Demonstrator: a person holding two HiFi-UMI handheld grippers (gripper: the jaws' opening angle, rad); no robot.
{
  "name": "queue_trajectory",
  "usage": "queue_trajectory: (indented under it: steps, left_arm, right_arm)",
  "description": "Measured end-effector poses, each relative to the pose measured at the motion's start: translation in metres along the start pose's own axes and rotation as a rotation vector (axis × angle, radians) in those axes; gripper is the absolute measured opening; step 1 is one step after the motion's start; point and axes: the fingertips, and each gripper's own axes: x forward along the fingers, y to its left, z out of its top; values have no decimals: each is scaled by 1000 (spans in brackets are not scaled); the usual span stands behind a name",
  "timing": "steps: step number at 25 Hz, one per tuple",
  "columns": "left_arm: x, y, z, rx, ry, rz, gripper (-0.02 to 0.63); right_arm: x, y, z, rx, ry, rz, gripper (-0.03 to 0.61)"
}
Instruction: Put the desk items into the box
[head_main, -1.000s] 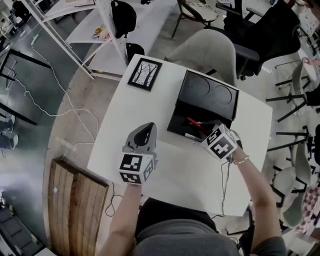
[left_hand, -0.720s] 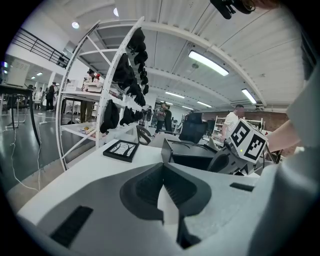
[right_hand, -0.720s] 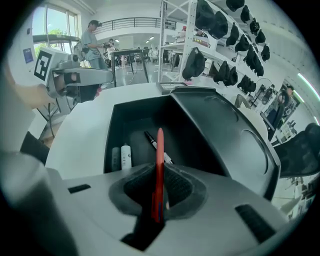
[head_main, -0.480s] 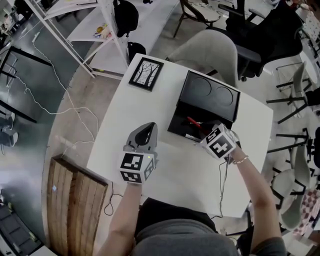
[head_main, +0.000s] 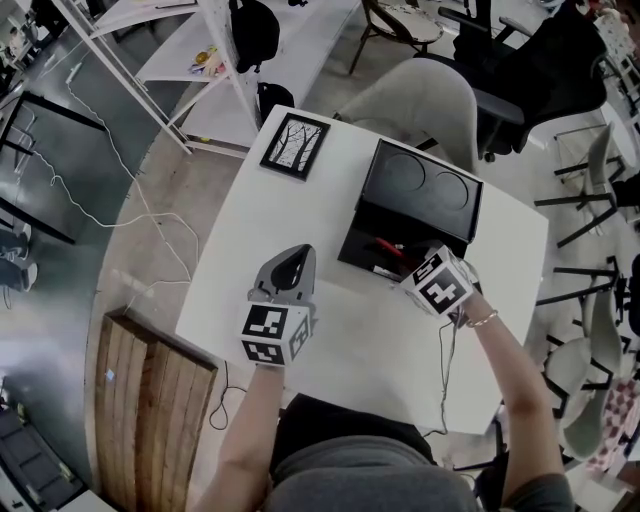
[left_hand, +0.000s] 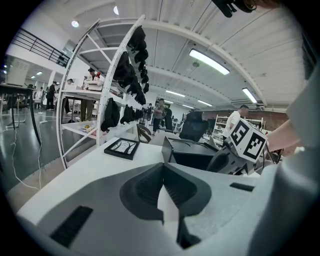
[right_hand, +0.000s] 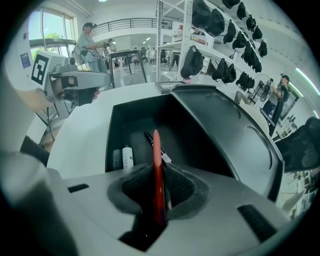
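An open black box (head_main: 352, 250) sits on the white table, its lid (head_main: 422, 187) tipped back. My right gripper (head_main: 412, 268) hangs over the box's near right edge. Its jaws are opening, and a thin red pen (right_hand: 157, 165) still stands on edge between them, over the box's inside (right_hand: 180, 131). On the box floor lie a white tube (right_hand: 128, 156) and a black pen (right_hand: 156, 148). My left gripper (head_main: 292, 258) rests on the table left of the box, shut with nothing in it. A framed tree picture (head_main: 295, 147) lies at the table's far left.
A grey chair (head_main: 420, 100) stands just behind the table. A wooden crate (head_main: 150, 400) and loose cables are on the floor at the left. White racks (left_hand: 100, 90) with black caps stand beyond the table. The table edge (head_main: 200, 300) runs close to my left gripper.
The right gripper has edged slightly left over the box with the red pen. The left gripper has stayed where it was.
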Motion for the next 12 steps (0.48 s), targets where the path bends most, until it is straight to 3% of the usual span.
queue_trajectory:
  steps: [12]
  left_arm:
    - [0,-5,3,2,-5,-11,5]
  right_arm:
    - [-25,-8,9,95,-86,-18,78]
